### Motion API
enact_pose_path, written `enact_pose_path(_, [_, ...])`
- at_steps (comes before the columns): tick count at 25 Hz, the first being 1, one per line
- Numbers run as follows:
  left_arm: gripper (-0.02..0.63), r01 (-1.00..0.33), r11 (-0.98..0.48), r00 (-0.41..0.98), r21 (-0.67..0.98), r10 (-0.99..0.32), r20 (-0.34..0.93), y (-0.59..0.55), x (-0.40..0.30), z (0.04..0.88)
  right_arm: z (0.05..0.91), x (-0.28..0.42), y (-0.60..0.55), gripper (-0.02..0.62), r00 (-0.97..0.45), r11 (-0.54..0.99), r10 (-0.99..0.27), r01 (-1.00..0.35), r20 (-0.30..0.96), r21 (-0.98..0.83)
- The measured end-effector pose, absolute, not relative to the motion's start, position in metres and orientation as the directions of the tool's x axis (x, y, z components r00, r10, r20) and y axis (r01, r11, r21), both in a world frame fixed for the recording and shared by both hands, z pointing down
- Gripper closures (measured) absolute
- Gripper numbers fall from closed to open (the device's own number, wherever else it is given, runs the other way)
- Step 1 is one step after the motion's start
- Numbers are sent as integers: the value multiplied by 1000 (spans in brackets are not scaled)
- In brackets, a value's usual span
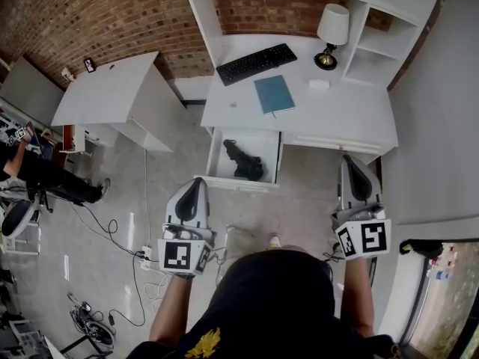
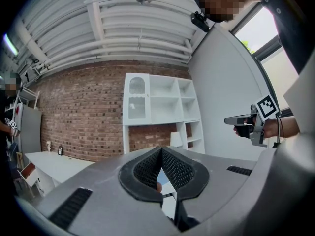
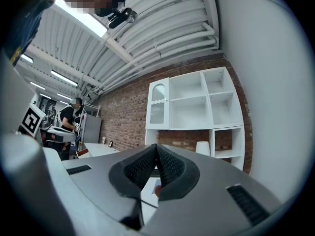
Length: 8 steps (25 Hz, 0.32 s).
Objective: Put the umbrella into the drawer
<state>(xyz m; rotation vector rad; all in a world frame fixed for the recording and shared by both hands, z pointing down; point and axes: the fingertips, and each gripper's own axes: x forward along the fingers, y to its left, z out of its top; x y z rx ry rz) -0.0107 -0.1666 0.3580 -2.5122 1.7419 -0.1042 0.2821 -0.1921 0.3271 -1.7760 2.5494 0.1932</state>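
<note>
A black folded umbrella [image 1: 245, 161] lies inside the open white drawer [image 1: 215, 152] under the desk, seen in the head view. My left gripper [image 1: 197, 184] is held level in front of the drawer's left corner, its jaws together with nothing between them. My right gripper [image 1: 352, 168] hovers to the right of the drawer, before the desk's front edge, jaws also shut and empty. In the left gripper view my left gripper [image 2: 161, 154] points at the white shelf unit [image 2: 162, 107]. My right gripper [image 3: 156, 151] faces the same shelves [image 3: 197, 107].
On the white desk [image 1: 359, 118] lie a black keyboard [image 1: 256, 63], a blue notebook [image 1: 273, 94] and a lamp [image 1: 331, 34]. A second white table [image 1: 112, 88] stands at left. Cables [image 1: 112, 238] run across the floor. Another person [image 1: 45, 174] sits at far left.
</note>
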Motion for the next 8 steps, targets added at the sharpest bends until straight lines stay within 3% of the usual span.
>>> enact_pose_path(8, [589,-937,-337,338,-91,-941,6,-172,-17,358,323,276,-209,594,-356,349,-924,-934,-138,77])
